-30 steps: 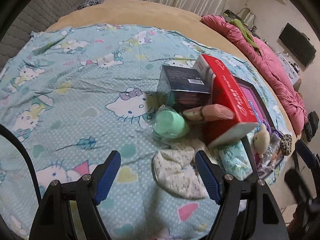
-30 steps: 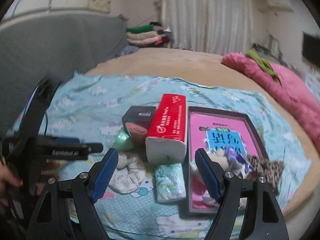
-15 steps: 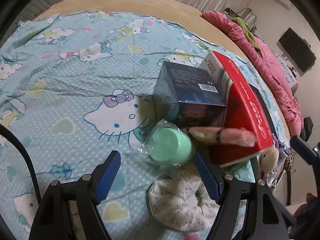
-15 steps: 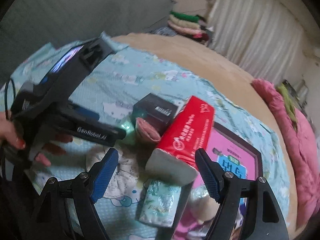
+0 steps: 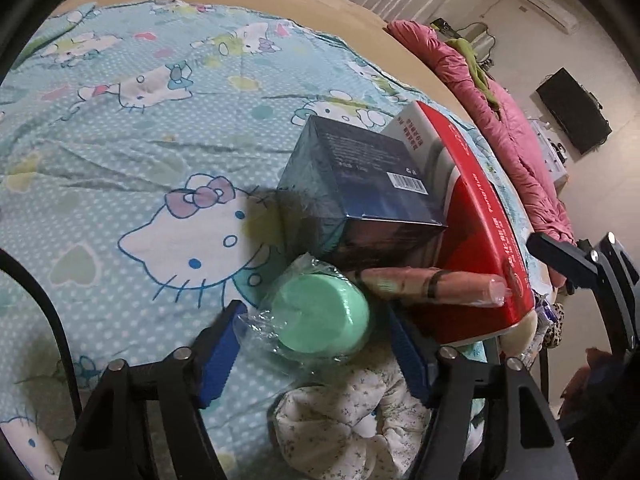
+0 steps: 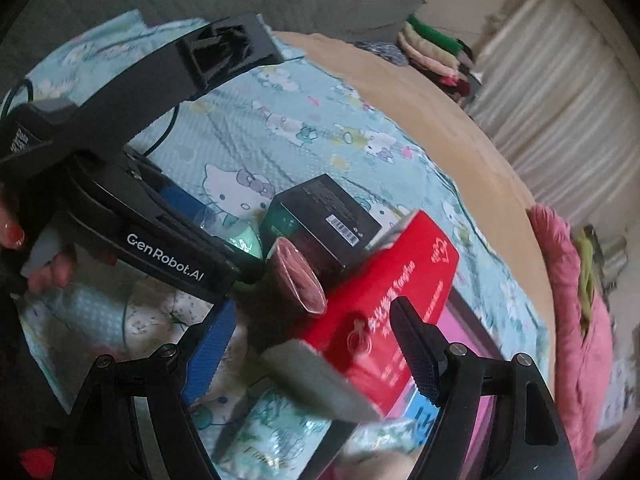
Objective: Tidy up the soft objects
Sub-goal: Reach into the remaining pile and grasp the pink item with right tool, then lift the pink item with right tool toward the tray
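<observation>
A mint-green soft lump in clear wrap lies on the Hello Kitty sheet. My open left gripper straddles it, blue pads on either side, not closed on it. A white floral scrunchie lies just below. A pink wrapped roll leans on the red tissue pack. My open right gripper hovers over the red tissue pack, with the pink roll and a small teal tissue packet nearby.
A dark blue box stands against the red pack. A pink book in a dark tray lies to the right. A pink quilt runs along the bed's far edge. The left gripper's body fills the right view's left side.
My left gripper has moved forward and down until its pads flank the green lump. My right gripper has swung in close over the red tissue pack.
</observation>
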{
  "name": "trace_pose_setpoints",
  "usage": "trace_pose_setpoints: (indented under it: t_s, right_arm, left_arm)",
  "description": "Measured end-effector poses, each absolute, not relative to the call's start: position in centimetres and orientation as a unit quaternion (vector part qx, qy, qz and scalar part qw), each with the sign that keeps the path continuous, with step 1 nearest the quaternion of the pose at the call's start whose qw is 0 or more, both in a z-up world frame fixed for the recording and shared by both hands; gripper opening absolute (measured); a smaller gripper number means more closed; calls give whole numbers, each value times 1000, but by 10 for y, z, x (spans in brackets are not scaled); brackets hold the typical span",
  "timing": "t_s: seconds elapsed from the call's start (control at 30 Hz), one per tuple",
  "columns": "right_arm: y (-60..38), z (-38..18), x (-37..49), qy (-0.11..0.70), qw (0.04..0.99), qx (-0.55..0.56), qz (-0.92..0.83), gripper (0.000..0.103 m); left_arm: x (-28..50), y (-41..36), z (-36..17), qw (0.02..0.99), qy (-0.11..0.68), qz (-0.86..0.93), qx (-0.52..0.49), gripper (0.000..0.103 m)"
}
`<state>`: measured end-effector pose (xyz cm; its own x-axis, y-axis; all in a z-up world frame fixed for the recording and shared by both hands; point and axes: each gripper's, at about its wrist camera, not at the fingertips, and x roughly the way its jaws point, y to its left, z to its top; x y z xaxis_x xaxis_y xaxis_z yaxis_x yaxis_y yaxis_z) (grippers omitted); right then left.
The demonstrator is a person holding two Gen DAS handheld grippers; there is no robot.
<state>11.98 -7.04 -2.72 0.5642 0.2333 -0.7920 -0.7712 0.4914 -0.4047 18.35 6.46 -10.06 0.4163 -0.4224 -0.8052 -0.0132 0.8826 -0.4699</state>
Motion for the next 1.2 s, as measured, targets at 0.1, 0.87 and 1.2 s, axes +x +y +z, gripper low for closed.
trace_pose_setpoints:
  t_s: [0.1, 0.87, 1.2]
  right_arm:
    - [-63, -33, 121, 333, 771, -435, 326, 79]
    - [-62, -36, 120, 356, 777, -379, 356, 12]
    - [-102, -4, 94, 382, 853, -184, 306, 12]
  left_arm:
    - [188, 67, -104, 814, 525, -134, -211, 64]
    - [184, 79, -108, 813, 512, -159, -229, 54]
    - [152, 75, -82, 832, 500, -134, -200, 53]
